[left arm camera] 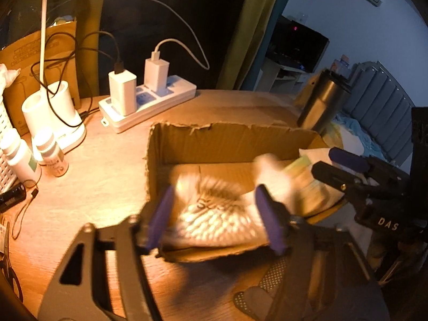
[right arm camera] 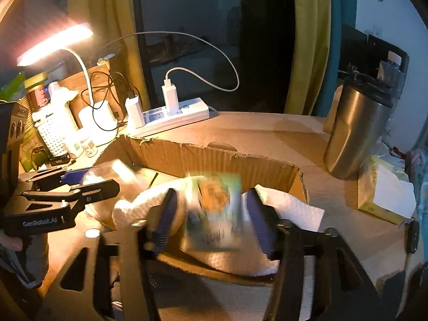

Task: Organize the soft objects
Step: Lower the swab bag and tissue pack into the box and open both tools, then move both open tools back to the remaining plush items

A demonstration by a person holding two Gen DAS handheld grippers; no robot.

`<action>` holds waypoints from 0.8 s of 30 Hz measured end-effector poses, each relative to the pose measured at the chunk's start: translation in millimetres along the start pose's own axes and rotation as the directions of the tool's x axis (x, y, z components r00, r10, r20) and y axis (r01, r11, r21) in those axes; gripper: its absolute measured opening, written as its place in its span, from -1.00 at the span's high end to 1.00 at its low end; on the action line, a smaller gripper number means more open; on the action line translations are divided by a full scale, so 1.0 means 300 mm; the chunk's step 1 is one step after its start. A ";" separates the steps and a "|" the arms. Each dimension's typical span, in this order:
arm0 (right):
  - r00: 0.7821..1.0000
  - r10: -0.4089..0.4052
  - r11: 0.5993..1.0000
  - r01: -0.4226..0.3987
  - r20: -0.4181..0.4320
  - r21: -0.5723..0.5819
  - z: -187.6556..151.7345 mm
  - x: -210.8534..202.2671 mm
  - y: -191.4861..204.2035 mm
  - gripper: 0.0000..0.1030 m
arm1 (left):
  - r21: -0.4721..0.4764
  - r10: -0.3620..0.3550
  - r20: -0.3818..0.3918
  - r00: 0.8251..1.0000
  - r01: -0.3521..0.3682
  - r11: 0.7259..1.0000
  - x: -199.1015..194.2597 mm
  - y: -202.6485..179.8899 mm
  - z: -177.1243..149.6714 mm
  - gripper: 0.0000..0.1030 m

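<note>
An open cardboard box [left arm camera: 227, 144] with torn edges sits on the wooden desk. In the left wrist view, a clear bag of white cotton swabs [left arm camera: 214, 214], blurred, lies in the box between the purple pads of my open left gripper [left arm camera: 215, 191], apart from both pads. In the right wrist view, a green tissue packet [right arm camera: 214, 214], also blurred, sits over a white paper towel [right arm camera: 289, 208] between the spread fingers of my open right gripper [right arm camera: 211, 194], with gaps on both sides. Each view shows the other gripper at the box's side: the right gripper [left arm camera: 323, 159] and the left gripper [right arm camera: 104, 178].
Behind the box lie a white power strip [left arm camera: 149, 104] with chargers and cables, a lamp base [left arm camera: 53, 112] and small bottles [left arm camera: 50, 149]. A steel tumbler [right arm camera: 355, 131] and a yellow tissue box [right arm camera: 382, 195] stand at the right. Scissors [left arm camera: 8, 262] lie at the desk's left edge.
</note>
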State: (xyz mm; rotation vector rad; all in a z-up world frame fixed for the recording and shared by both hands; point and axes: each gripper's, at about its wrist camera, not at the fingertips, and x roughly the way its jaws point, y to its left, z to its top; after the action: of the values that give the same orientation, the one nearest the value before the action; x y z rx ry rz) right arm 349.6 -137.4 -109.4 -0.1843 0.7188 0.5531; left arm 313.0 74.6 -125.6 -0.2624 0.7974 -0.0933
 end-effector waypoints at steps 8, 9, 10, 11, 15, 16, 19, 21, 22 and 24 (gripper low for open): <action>1.000 -0.014 1.000 0.014 0.005 0.003 -0.003 -0.032 0.008 -0.24 | 0.011 -0.004 0.042 0.999 0.004 1.000 -0.066 -0.013 -0.003 -0.43; 1.000 -0.017 1.000 0.017 0.007 0.002 -0.007 -0.045 0.012 -0.24 | 0.011 -0.003 0.048 0.999 0.003 1.000 -0.079 -0.015 -0.006 -0.43; 1.000 -0.020 1.000 0.020 0.011 0.000 -0.011 -0.060 0.016 -0.24 | 0.011 -0.003 0.054 0.999 0.003 1.000 -0.092 -0.015 -0.008 -0.44; 1.000 -0.021 1.000 0.021 0.013 0.000 -0.013 -0.068 0.018 -0.24 | 0.013 -0.003 0.063 0.998 0.002 1.000 -0.112 -0.017 -0.013 -0.44; 0.999 -0.028 1.000 0.028 0.027 -0.002 -0.034 -0.127 0.039 -0.24 | 0.017 -0.005 0.087 0.996 0.003 1.000 -0.173 -0.024 -0.033 -0.45; 0.999 -0.028 1.000 0.028 0.031 -0.003 -0.041 -0.142 0.045 -0.24 | 0.019 -0.005 0.093 0.996 0.003 1.000 -0.188 -0.028 -0.040 -0.45; 0.999 -0.032 0.999 0.032 0.043 -0.008 -0.064 -0.190 0.065 -0.24 | 0.027 -0.009 0.107 0.994 0.006 1.000 -0.233 -0.044 -0.068 -0.46; 0.998 -0.034 0.999 0.035 0.050 -0.010 -0.083 -0.220 0.078 -0.24 | 0.031 -0.011 0.112 0.994 0.008 0.999 -0.258 -0.056 -0.088 -0.46; 0.998 -0.035 0.999 0.036 0.052 -0.009 -0.094 -0.236 0.083 -0.24 | 0.034 -0.014 0.115 0.993 0.010 0.999 -0.270 -0.060 -0.098 -0.46; 0.998 -0.037 0.999 0.038 0.055 -0.010 -0.111 -0.258 0.092 -0.24 | 0.038 -0.016 0.119 0.993 0.012 0.999 -0.294 -0.073 -0.117 -0.46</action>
State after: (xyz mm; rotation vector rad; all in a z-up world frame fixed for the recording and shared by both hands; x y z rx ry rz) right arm 267.7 -157.8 -81.8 -0.1918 0.6578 0.5242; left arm 226.7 62.6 -81.9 -0.2360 0.6743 -0.1044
